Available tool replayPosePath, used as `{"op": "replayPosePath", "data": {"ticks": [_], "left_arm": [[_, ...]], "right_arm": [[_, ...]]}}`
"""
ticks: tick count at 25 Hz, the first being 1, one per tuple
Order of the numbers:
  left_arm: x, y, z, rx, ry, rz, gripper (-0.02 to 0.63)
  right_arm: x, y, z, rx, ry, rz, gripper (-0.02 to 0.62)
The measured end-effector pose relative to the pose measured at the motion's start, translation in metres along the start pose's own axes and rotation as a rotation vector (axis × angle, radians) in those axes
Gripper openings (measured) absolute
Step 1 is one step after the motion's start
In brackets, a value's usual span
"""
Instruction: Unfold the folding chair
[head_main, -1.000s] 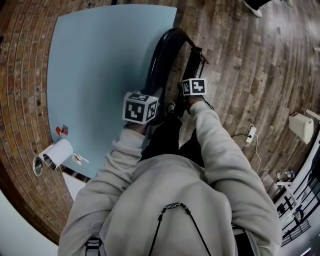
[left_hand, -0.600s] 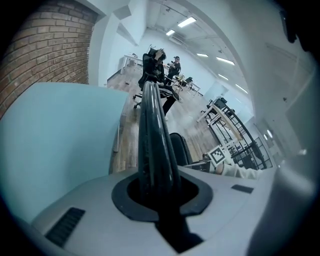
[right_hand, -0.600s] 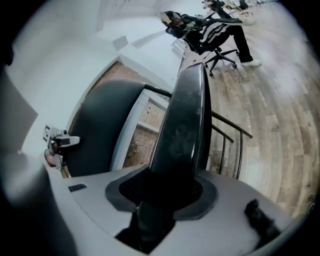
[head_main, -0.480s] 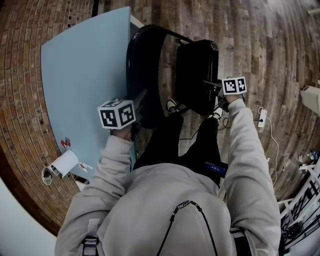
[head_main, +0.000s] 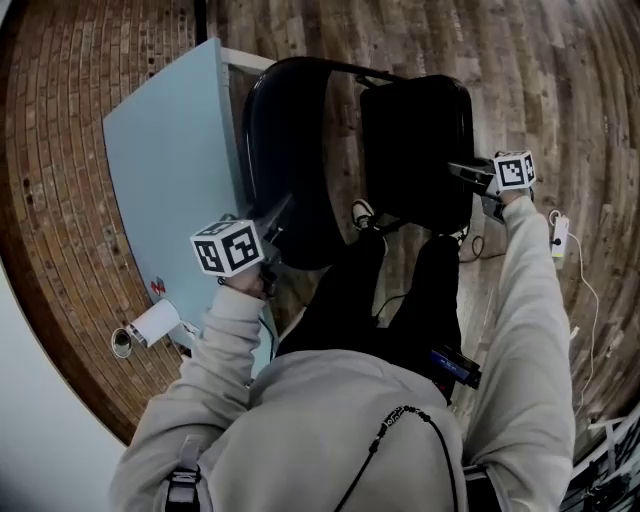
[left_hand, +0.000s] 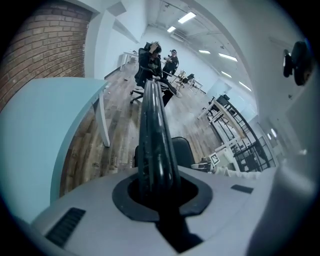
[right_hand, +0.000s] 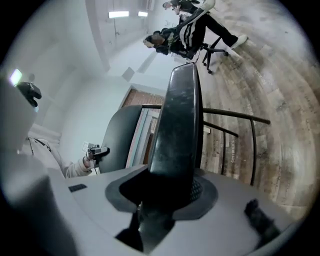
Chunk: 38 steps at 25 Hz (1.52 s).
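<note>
Chair (head_main: 300, 150) stands on wood-plank floor (head_main: 540, 80), just beside pale blue table (head_main: 170, 160), partly opened: back (left_hand: 156, 135) and seat (head_main: 415, 130) already apart, thin dark metal frame (right_hand: 235, 115) joining them. Judged moderately heavy and fully rigid; the only give is at the hinges, so it should swing rather than flex. Back and seat are black, smooth, slightly glossy panels with rounded edges (likely slick under the pads, so a firm clamp is needed). Best holds look like the panel rims, one on each, far from the pivot for leverage. Left gripper (head_main: 283, 210) is nearly closed, clamped on the back's thin edge. Right gripper (head_main: 462, 172) is clamped wider, on the seat's thicker front edge. Pinch risk at the hinge; frame tubes are narrow and round, poor for gripping.
</note>
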<state>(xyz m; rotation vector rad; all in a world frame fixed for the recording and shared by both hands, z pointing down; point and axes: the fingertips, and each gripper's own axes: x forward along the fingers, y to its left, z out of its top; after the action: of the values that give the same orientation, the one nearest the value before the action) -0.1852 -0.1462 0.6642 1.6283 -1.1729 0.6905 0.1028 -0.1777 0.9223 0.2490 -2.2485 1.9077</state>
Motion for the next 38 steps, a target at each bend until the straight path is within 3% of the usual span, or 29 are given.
{"op": "replayPosePath", "data": {"ticks": [6,9,12,15,21,25,32,33,36,38], "left_arm": [[0.028,-0.018,-0.008,0.019,0.057,-0.014,0.06],[0.051,-0.031,-0.016,-0.012,0.047,-0.053,0.06],[0.069,-0.025,-0.029,-0.045,0.052,-0.078,0.06],[0.083,-0.008,-0.036,-0.092,0.06,-0.099,0.059],[0.109,0.003,-0.05,-0.123,0.082,-0.133,0.058],[0.123,-0.018,-0.056,-0.152,0.093,-0.239,0.077],[0.128,-0.028,-0.054,-0.127,0.105,-0.23,0.084],[0.13,-0.029,-0.052,-0.122,0.092,-0.231,0.086],[0.127,-0.027,-0.048,-0.057,0.044,-0.206,0.104],[0.118,-0.023,-0.053,0.009,0.015,-0.183,0.219]], "right_arm": [[-0.044,-0.061,-0.019,0.085,-0.141,0.209,0.147],[-0.078,-0.084,-0.008,0.029,-0.215,0.308,0.146],[-0.097,-0.112,-0.009,0.037,-0.329,0.405,0.14],[-0.105,-0.148,-0.013,0.06,-0.417,0.441,0.14],[-0.12,-0.19,-0.027,0.088,-0.438,0.516,0.141],[-0.135,-0.212,-0.036,0.103,-0.482,0.584,0.141],[-0.143,-0.222,-0.037,0.117,-0.546,0.588,0.149],[-0.147,-0.227,-0.035,0.135,-0.581,0.562,0.16],[-0.159,-0.25,-0.047,0.236,-0.701,0.434,0.273],[-0.173,-0.264,-0.069,0.314,-0.77,0.325,0.275]]}}
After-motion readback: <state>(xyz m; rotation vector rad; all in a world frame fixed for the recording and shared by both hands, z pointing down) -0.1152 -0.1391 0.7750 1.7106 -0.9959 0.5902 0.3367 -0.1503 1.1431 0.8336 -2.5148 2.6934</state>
